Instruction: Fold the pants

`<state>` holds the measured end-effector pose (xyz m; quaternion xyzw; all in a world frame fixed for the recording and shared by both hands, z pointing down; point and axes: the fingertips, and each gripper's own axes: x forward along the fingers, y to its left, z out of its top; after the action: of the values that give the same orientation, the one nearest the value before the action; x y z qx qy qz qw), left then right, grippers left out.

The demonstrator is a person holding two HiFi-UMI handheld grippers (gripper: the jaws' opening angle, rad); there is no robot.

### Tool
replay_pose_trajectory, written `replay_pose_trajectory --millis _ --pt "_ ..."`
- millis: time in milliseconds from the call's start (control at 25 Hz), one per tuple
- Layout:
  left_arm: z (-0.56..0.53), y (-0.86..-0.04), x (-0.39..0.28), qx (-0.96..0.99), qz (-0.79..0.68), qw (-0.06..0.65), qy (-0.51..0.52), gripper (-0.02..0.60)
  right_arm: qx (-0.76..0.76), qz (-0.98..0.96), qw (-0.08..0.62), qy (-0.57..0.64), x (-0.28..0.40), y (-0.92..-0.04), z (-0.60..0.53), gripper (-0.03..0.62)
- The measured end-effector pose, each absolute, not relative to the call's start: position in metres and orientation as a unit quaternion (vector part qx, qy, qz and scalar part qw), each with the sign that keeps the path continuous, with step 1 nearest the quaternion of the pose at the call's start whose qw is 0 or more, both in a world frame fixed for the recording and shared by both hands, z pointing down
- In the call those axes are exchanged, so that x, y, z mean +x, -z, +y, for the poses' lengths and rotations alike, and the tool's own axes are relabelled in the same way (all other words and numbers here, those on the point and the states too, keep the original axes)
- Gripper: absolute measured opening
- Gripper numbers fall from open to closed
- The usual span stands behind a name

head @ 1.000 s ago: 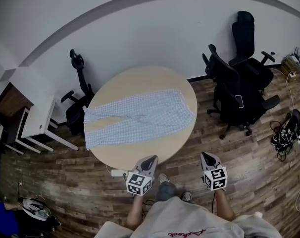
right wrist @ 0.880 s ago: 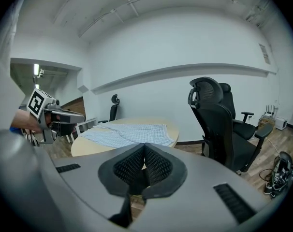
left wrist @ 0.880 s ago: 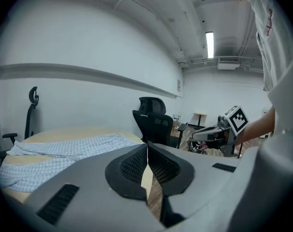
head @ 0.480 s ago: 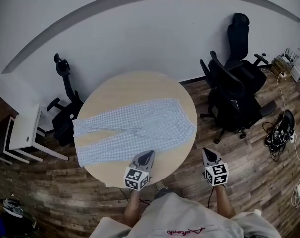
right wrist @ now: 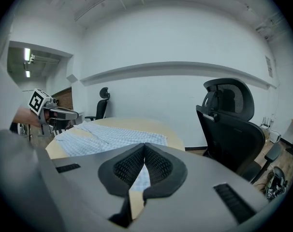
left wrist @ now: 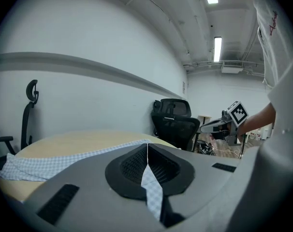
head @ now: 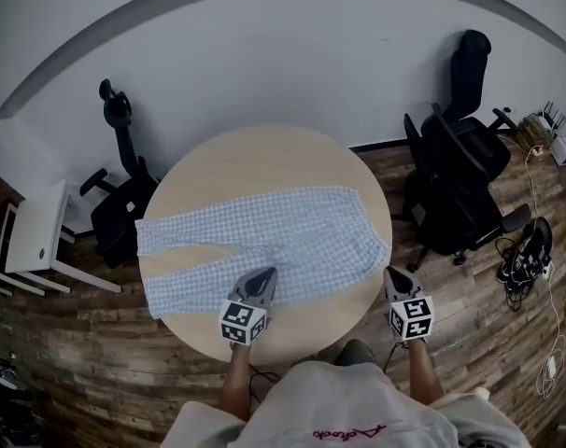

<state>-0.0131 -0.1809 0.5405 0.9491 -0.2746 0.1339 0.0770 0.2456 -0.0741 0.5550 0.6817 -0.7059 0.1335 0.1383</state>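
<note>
Across the round, light-wood surface (head: 255, 157) the pants (head: 264, 241) lie spread flat: thin, pale blue-and-white checked fabric with shallow wrinkles. The waistband end, broad and straight-edged, lies toward 3 o'clock. The two legs run toward 9 o'clock and part into a narrow V, their hems reaching the rim.

The left gripper (head: 261, 280) sits at 6 o'clock of the surface, its tip above the near edge of the pants. Its ribbed black pads are pressed together with nothing clamped between them; checked cloth shows only through the gap below the pads. Contact with the fabric cannot be confirmed.

The right gripper (head: 395, 276) sits just off the rim at 4 o'clock, above the wood-plank floor (head: 106, 353). Its pads are likewise pressed together and hold nothing. Each gripper has a smooth grey body and carries a cube with square markers.

Black mesh-backed office chairs (head: 465, 185) stand at 3 o'clock, another black chair (head: 120, 208) at 9 o'clock, and beyond it a white side table (head: 35, 241).
</note>
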Motion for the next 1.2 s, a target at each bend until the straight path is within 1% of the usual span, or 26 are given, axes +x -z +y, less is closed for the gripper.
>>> replay_pose_trajectory --millis 120,280,480,720,1000,1200 --pt "-0.200 -0.545 -0.021 0.943 -0.291 0.087 -0.135 0.034 0.673 -0.712 0.147 -0.137 0.249 -0.561 -0.091 0.029" --pt "-0.222 -0.563 -0.021 0.936 -0.296 0.096 -0.164 0.034 0.656 -0.721 0.162 -0.152 0.262 -0.580 -0.115 0.029" --pt "-0.273 -0.578 -0.009 0.924 -0.313 0.101 -0.196 0.034 0.636 -0.738 0.166 -0.150 0.296 -0.588 -0.172 0.031" --pt "-0.339 -0.589 -0.002 0.912 -0.325 0.100 -0.230 0.034 0.630 -0.745 0.157 -0.156 0.328 -0.599 -0.241 0.031" --pt "-0.398 -0.625 0.015 0.909 -0.298 0.111 -0.269 0.034 0.623 -0.745 0.144 -0.190 0.342 -0.620 -0.300 0.031" --pt "-0.441 -0.662 0.030 0.905 -0.267 0.120 -0.308 0.034 0.591 -0.759 0.185 -0.201 0.348 -0.643 -0.344 0.029"
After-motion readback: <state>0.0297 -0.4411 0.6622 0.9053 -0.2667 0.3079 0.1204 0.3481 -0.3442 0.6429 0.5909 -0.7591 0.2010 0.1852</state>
